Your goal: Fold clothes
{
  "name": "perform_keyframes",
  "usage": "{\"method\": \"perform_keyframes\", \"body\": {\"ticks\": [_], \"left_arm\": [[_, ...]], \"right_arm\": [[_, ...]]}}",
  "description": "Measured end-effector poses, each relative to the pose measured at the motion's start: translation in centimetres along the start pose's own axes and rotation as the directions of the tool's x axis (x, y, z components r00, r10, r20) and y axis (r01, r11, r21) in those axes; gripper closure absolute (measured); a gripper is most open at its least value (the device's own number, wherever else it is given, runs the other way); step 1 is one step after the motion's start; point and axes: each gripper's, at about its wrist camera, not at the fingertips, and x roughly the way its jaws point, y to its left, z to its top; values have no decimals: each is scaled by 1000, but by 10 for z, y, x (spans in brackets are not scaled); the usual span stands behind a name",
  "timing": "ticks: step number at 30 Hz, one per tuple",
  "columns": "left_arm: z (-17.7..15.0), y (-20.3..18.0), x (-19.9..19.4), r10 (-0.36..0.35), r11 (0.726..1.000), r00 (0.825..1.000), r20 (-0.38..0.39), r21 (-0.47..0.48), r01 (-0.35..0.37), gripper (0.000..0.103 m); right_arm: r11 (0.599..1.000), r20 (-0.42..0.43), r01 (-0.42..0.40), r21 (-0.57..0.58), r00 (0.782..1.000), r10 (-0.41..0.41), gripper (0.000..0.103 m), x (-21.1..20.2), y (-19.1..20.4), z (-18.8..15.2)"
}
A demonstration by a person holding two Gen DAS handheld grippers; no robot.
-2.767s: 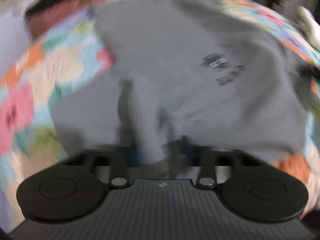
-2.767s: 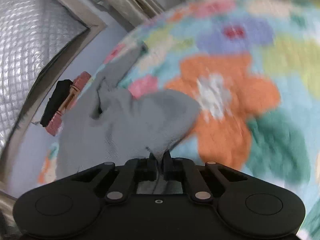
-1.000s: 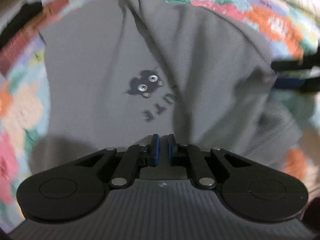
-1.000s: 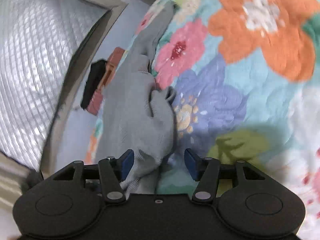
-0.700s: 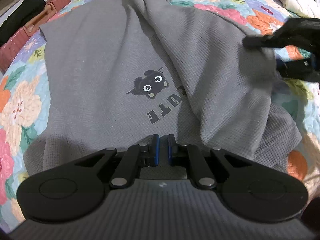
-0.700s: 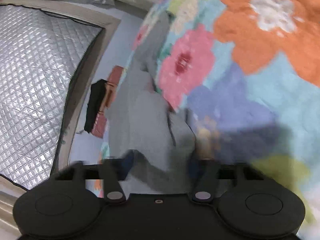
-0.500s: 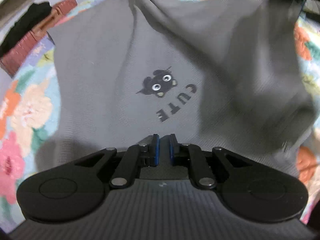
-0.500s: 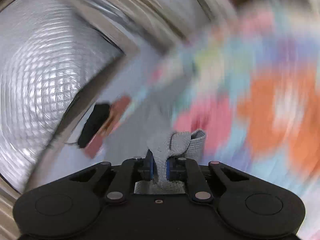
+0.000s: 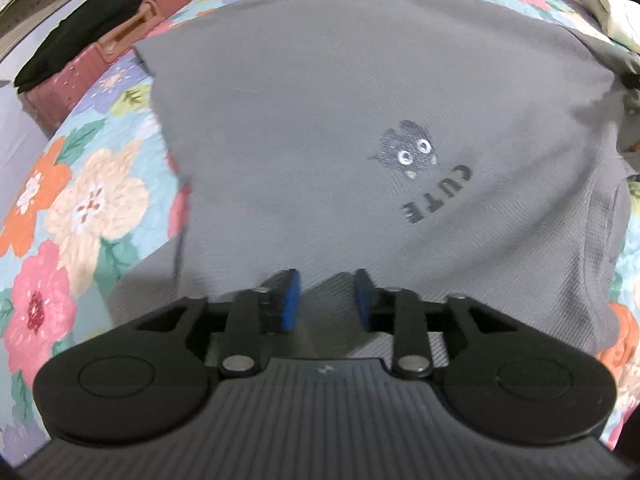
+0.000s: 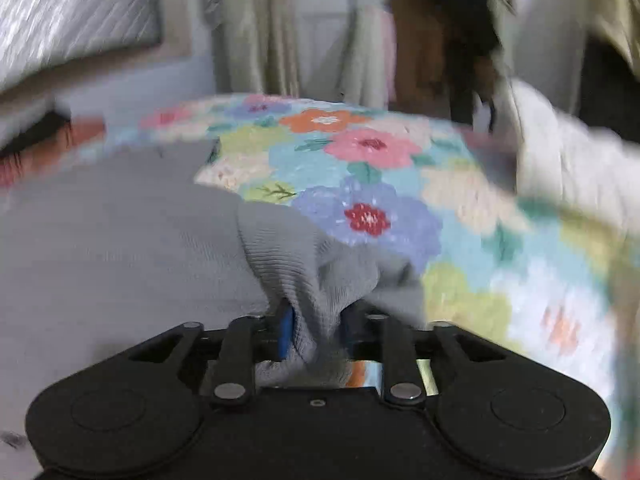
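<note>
A grey shirt (image 9: 340, 128) with a small cat print and the word CUTE lies spread on a floral quilt (image 9: 72, 208). My left gripper (image 9: 327, 300) hangs just over the shirt's near edge with its blue pads apart and nothing between them. My right gripper (image 10: 316, 332) is shut on a bunched ribbed cuff (image 10: 304, 264) of the same shirt (image 10: 120, 248), which stretches off to the left in the blurred right wrist view.
A pink case (image 9: 100, 52) with a black garment (image 9: 76, 20) on it sits at the quilt's far left edge. A white cloth pile (image 9: 600, 4) lies at the far right, also in the right wrist view (image 10: 568, 172). Curtains hang behind the bed.
My left gripper has opened and let go of the shirt's near edge. My right gripper closed on the cuff and pulled it out sideways, so the folded-over part now lies flat.
</note>
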Motion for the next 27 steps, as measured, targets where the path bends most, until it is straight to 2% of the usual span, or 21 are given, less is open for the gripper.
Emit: {"method": "perform_keyframes", "body": {"ticks": [4,7,9,12,15,16,17,20,23,25,26,27], "left_arm": [[-10,6,-15,-31,999,999,30,-7,31,66],[-15,1,-29,-78,997,995,70,17,77,62],[-18,-8,-37,-104,993,991,89,62,99,60],[-27,-23,-44,-115,985,988,99,139,101,54],[-43,-40,-53,-132,972,986,105,207,108,54],[-47,-44,-55,-143,968,984,105,223,117,54],[-50,-46,-54,-154,965,983,98,230,128,54],[-57,-53,-51,-185,959,980,70,232,165,54],[-62,-64,-45,-176,949,983,54,275,155,53],[-65,-76,-40,-143,937,987,71,331,111,46],[-66,-82,-36,-132,930,988,82,356,94,43],[-67,-88,-32,-120,922,988,93,380,76,38]], "right_arm": [[998,2,-39,46,999,39,55,-22,-9,-12],[986,-33,-145,85,988,149,50,-32,-15,-22],[963,-90,-248,109,962,258,50,-34,-17,-27],[912,-162,-401,90,897,411,49,-32,-8,-33],[872,-234,-488,-41,853,467,48,-36,17,-45],[860,-253,-501,-98,848,465,48,-38,26,-51],[855,-263,-495,-158,855,446,45,-40,36,-57],[872,-242,-410,-267,904,351,43,-40,59,-72],[914,-176,-368,-171,924,340,42,-35,59,-75],[921,-135,-383,-72,918,372,43,-33,54,-74],[919,-118,-391,-48,916,384,45,-32,52,-74],[923,-110,-381,-50,921,374,67,-29,54,-73]]}}
